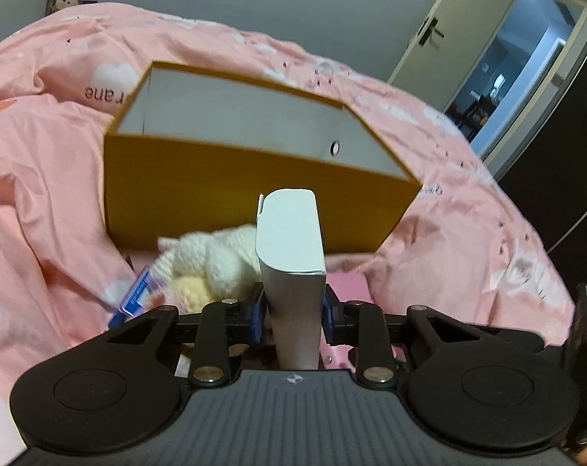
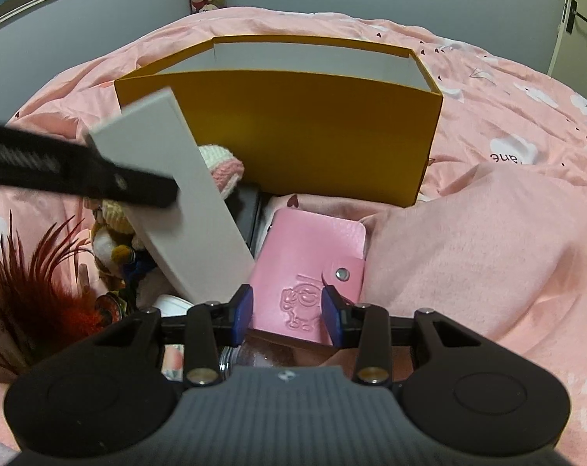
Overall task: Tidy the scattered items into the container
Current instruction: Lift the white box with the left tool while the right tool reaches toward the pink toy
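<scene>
The open yellow cardboard box [image 1: 215, 186] stands on the pink bedding, its white inside showing nothing in it. My left gripper [image 1: 293, 306] is shut on a long white carton [image 1: 289, 233], which it holds upright in front of the box's near wall. In the right wrist view the same carton [image 2: 184, 194] leans to the left of the yellow box [image 2: 312, 124], with a black left finger [image 2: 99, 178] across it. My right gripper [image 2: 287, 310] hovers open over a pink snap wallet [image 2: 312, 256] lying flat on the bedding. The wallet is wider than the gap between the fingers.
Scattered before the box lie a white knitted toy [image 1: 215, 260], a blue packet [image 1: 136, 295], a red feather [image 2: 40, 291], a small doll [image 2: 110, 233] and a dark flat item [image 2: 250, 209]. A thick fold of pink blanket [image 2: 468, 252] rises on the right.
</scene>
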Tool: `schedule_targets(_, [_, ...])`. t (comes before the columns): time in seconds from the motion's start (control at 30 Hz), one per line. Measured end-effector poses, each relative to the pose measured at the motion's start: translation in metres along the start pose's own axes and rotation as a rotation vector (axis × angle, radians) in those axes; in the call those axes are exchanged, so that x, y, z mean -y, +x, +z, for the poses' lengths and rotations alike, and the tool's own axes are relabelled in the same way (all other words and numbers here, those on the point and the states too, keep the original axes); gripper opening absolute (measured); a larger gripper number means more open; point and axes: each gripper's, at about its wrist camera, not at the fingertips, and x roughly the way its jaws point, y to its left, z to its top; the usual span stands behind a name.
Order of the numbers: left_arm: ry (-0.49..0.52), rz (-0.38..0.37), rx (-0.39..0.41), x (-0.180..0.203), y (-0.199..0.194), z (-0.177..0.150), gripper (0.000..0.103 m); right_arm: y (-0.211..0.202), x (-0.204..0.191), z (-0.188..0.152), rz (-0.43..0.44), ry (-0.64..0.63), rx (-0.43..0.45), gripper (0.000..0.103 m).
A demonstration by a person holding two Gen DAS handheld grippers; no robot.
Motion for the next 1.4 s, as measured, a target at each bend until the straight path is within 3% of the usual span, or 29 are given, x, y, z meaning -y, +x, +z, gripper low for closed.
schedule_targets(0.2, [-0.019, -0.011, 0.046, -0.004, -0.027, 0.017, 0.032, -0.004, -0.003, 0.004, 0.025, -0.014, 0.021, 0.042])
schedule_targets(0.37, [-0.033, -0.006, 0.013, -0.007, -0.048, 0.032, 0.032, -0.006, -0.005, 0.010, 0.064, -0.017, 0.026, 0.035])
schedule_targets(0.63, [0.005, 0.071, 0.020, -0.010, -0.079, 0.039, 0.032, -0.009, -0.018, 0.017, 0.151, -0.049, 0.027, 0.031])
schedule_targets(0.7, [-0.003, 0.079, 0.003, -0.014, -0.081, 0.038, 0.032, -0.011, -0.024, 0.019, 0.193, -0.062, 0.028, 0.031])
schedule_targets(0.87, [0.033, 0.191, -0.019, -0.019, -0.088, 0.031, 0.032, -0.013, -0.047, 0.021, 0.248, -0.148, 0.017, 0.031])
schedule_targets(1.1, [-0.040, 0.200, -0.105, -0.044, -0.076, 0.022, 0.032, -0.003, -0.066, 0.024, 0.341, -0.184, -0.047, 0.024])
schedule_targets(1.4, [-0.087, 0.209, -0.065, -0.063, -0.057, 0.015, 0.033, 0.026, -0.086, 0.030, 0.469, -0.200, -0.154, 0.023])
